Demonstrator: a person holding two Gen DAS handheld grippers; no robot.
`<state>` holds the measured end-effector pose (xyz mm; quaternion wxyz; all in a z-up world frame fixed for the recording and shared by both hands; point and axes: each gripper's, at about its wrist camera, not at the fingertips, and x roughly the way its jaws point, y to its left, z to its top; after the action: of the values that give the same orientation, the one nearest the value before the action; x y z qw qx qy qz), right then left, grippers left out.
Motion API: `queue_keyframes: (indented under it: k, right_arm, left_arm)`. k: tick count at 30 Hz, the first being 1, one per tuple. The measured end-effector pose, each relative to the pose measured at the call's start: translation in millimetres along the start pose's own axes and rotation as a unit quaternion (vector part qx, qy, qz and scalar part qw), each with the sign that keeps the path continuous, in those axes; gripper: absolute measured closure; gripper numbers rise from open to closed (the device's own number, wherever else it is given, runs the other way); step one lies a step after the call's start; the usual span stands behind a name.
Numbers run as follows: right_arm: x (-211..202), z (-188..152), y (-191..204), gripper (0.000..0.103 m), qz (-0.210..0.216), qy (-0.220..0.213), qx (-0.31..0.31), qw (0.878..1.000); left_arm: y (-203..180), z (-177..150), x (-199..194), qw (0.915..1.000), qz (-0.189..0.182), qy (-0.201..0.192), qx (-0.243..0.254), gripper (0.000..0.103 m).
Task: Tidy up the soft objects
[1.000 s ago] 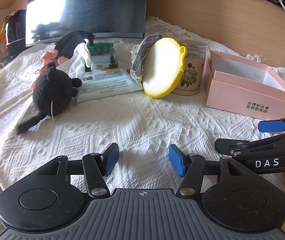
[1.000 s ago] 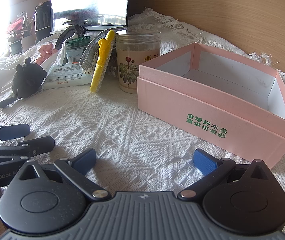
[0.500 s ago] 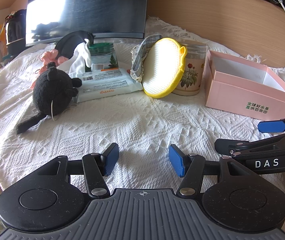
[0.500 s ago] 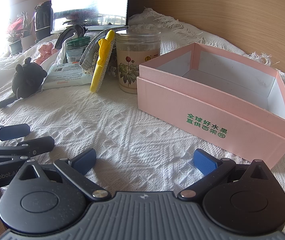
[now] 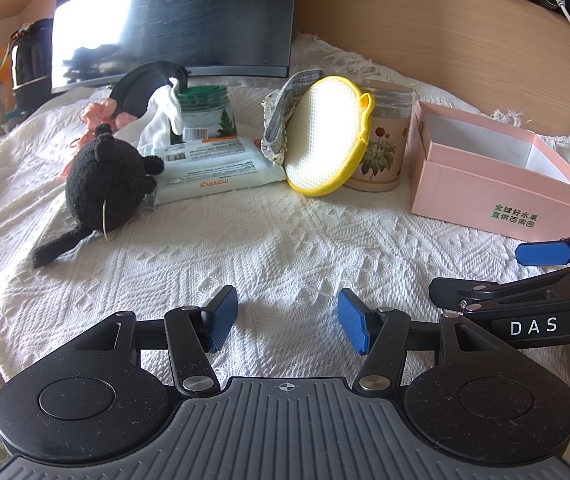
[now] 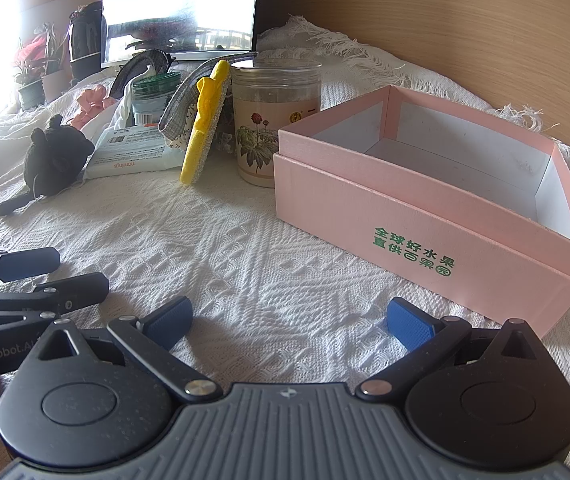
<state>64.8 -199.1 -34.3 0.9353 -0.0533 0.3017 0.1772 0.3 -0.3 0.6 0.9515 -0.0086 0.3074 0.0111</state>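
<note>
Several items (wipes, jars) crowd black plush.

Home: monitor, houseplants, tablecloth.

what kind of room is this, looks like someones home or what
Most likely a home, perhaps a bedroom or living room desk: a white knitted cloth covers the surface, a dark monitor stands against a wood-panelled wall, and potted plants sit by a bright window.
</note>
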Motion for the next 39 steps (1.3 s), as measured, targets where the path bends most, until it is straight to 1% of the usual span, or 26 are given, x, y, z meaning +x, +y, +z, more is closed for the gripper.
queue_keyframes:
  k: [28, 35, 37, 39]
  right_arm:
    - [0.3, 0.3, -0.1, 0.0, 0.0, 0.0, 0.0, 1.0]
    - [-1.0, -0.9, -0.2, 0.0, 0.002, 0.001, 0.001, 1.0]
    - [-0.7, 1.7, -1.1, 0.0, 0.006, 0.011, 0.0, 1.0]
    - [0.2, 9.9, -6.3, 0.0, 0.01, 0.034, 0.002, 0.999]
  left_arm:
    - [-0.2, 0.2, -1.3, 1.0, 0.0, 0.0, 0.0, 0.042]
    - [1.9, 3.5, 0.4, 0.9999, 0.002, 0.011, -0.008, 0.042]
    - [1.4, 5.4, 1.8, 0.9998, 0.003, 0.017, -0.006, 0.042]
    - [0.8, 11.2, 4.5, 0.9994, 0.0, 0.034, 0.001, 0.042]
